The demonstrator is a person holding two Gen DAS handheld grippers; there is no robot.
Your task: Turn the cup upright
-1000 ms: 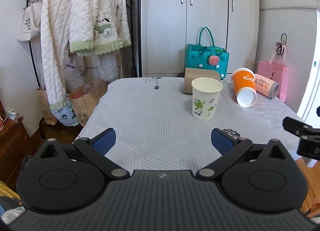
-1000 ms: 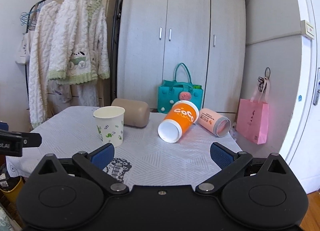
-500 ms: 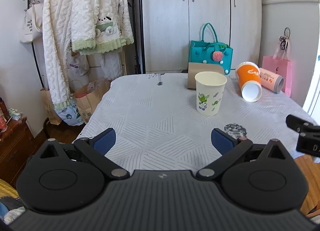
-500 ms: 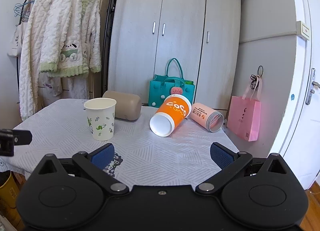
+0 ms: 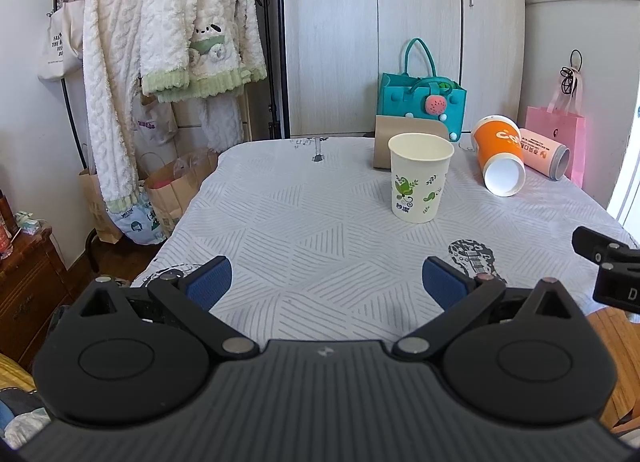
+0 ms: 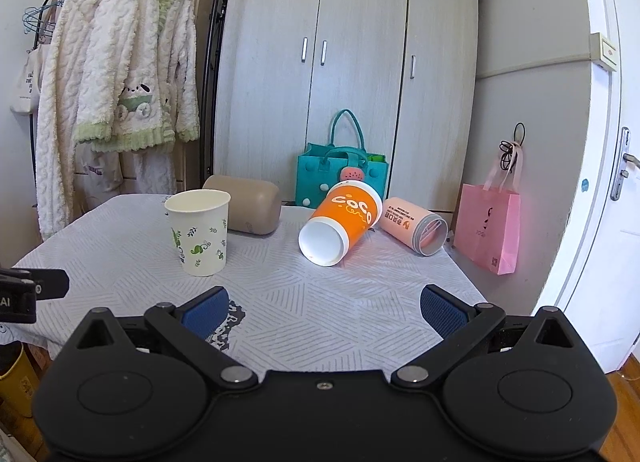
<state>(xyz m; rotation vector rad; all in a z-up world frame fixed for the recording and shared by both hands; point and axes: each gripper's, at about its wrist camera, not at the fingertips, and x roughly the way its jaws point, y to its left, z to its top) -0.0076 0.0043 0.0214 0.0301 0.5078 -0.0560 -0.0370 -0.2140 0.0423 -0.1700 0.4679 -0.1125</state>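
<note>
In the left wrist view, the left gripper [image 5: 326, 282] is hovering with jaws apart, the tipped orange cup [image 5: 498, 154] lying far ahead to its right on the table [image 5: 280, 222]. In the right wrist view, the right gripper [image 6: 324, 312], also spread and empty, is facing it nearly straight ahead and seems nearer, the cup's mouth pointing toward it

"COCO" in white letters on the orange cup [image 6: 347, 218] lying on its side

Cups on the table: four in total. One white leaf-print cup [image 6: 199, 236] stands upright; three lie on their sides, namely one orange cup [image 6: 341, 228], one pink cup [image 6: 412, 224] and one tan cup [image 6: 244, 208]. Bags by the wardrobe: one teal bag [image 6: 340, 174], one pink bag [image 6: 490, 232].
</note>
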